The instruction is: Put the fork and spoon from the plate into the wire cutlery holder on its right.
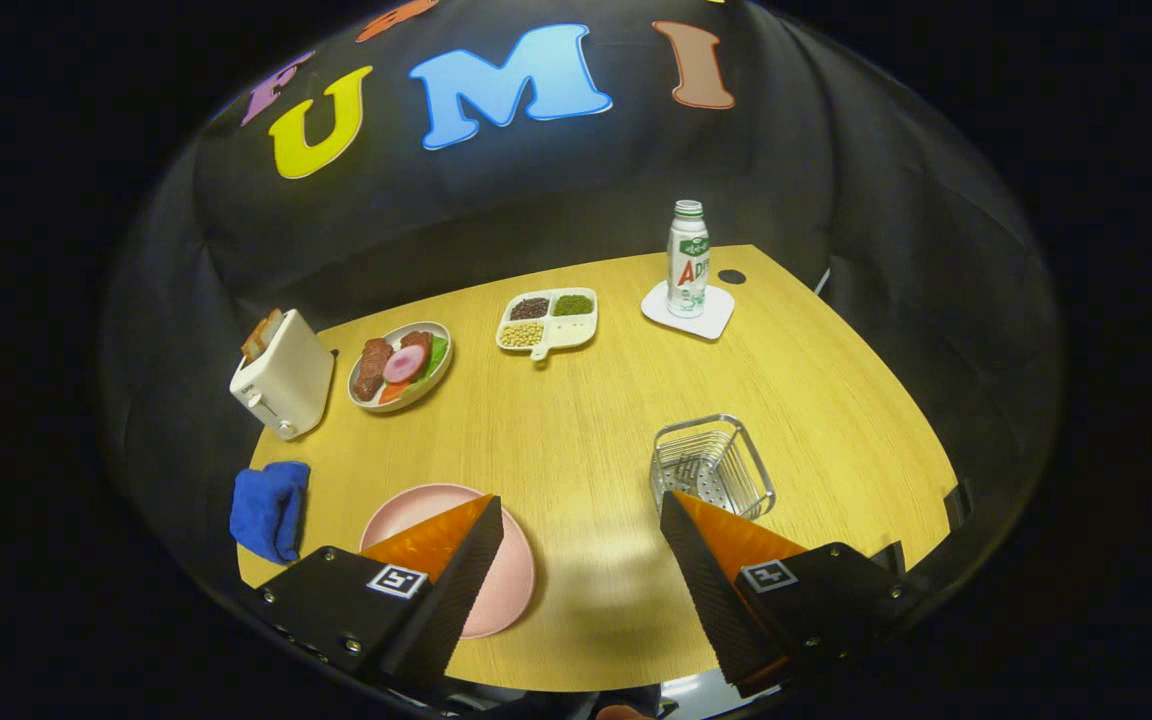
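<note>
The tongs (581,520) hang wide open above a yellow wooden tabletop (586,420), holding nothing, with bare wood between the two fingers. The left finger overlaps a pink plate (406,510); no fork or spoon can be made out on its visible part. The right fingertip sits just in front of the wire cutlery holder (711,465), which stands upright to the right of the plate. A blue cloth (269,510) lies left of the plate. Farther back are a white toaster (281,375), a dish of food (401,365), a divided tray of beans (548,320), and a bottle (687,258) on a white coaster (688,312).
</note>
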